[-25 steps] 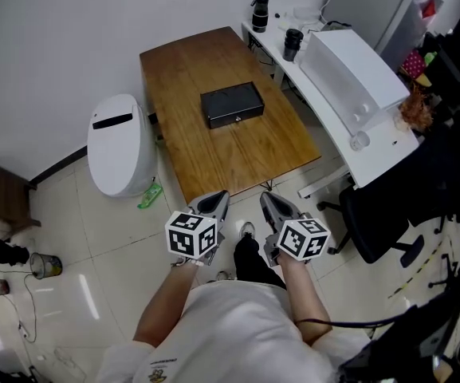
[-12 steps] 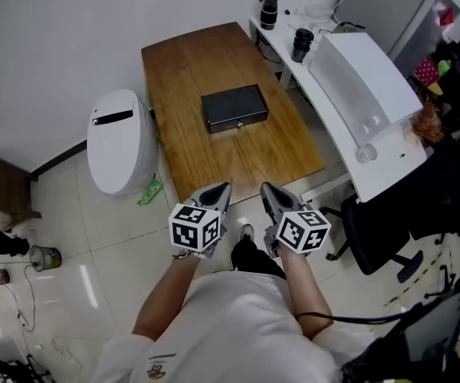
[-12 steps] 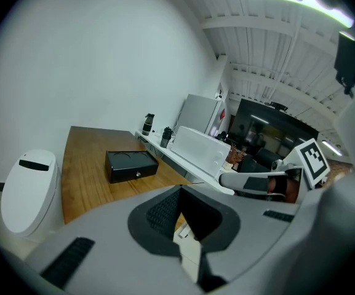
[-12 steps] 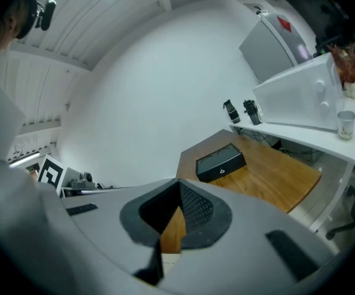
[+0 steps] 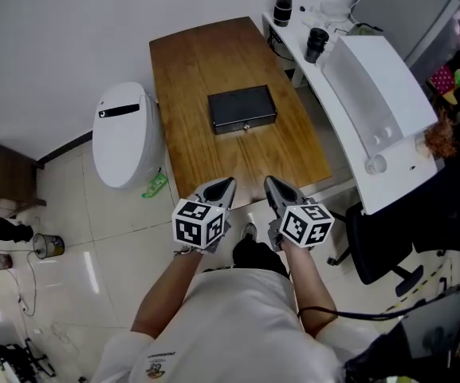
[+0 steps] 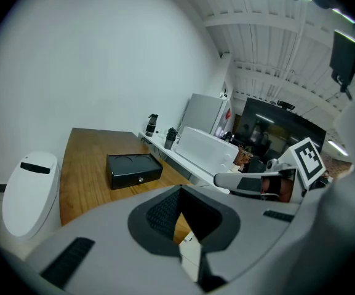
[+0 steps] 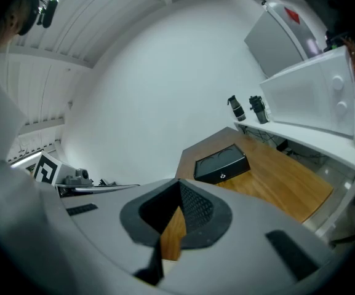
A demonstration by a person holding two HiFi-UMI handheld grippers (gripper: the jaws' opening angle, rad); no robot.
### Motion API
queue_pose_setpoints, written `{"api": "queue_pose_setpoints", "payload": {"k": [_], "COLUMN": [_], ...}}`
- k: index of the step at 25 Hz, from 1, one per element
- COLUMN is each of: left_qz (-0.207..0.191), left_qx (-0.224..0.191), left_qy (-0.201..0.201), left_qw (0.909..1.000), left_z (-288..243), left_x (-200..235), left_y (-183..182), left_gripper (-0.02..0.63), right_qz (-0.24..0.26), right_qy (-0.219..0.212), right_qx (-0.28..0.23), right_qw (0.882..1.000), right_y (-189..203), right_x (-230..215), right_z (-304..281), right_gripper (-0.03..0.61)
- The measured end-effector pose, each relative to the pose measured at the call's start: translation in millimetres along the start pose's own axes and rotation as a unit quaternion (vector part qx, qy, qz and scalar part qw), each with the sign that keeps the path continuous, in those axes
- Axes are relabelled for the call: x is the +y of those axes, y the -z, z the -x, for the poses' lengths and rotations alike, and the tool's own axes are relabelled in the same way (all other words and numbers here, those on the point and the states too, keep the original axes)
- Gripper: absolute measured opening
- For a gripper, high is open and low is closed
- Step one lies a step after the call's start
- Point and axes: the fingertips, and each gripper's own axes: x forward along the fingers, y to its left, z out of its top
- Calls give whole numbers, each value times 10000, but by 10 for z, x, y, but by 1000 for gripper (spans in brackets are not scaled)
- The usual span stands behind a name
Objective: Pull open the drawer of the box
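A black box (image 5: 242,110) lies in the middle of the wooden table (image 5: 206,46). Its drawer front, with a small knob (image 5: 248,126), faces me and looks closed. The box also shows in the left gripper view (image 6: 134,169) and the right gripper view (image 7: 221,163), far ahead of the jaws. My left gripper (image 5: 227,183) and right gripper (image 5: 269,181) hang side by side over the floor just short of the table's near edge. Both have their jaws together at the tips with nothing held. Left gripper (image 6: 181,192) and right gripper (image 7: 178,183) both point toward the box.
A white lidded bin (image 5: 126,134) stands left of the table. A white desk (image 5: 397,170) on the right carries a white appliance (image 5: 373,86) and two dark bottles (image 5: 283,5). A black chair (image 5: 381,242) sits at right, and a dark stool (image 5: 6,186) at far left.
The head view has shifted, so table and box sit a little further right and lower in frame. Both grippers keep their side-by-side pose, still shut.
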Motion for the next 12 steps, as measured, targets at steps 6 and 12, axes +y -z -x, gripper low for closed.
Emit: {"api": "queue_pose_setpoints", "payload": {"k": [6,12], "left_qz": [45,139], "left_qx": [2,42], "left_qy": [-110,-238], "left_qw": [9999,9996], "left_z": [-187,-421], "left_x": [88,181], "left_y": [19,-12], "left_gripper": [2,2], "right_qz": [113,186], "right_qy": [-83,-188], "right_qx": [96,260], "right_qw": [9999,9993], "right_y": [-31,-66], "right_x": [-143,-309], "right_z": [-193,-406], "right_gripper": [-14,-14]}}
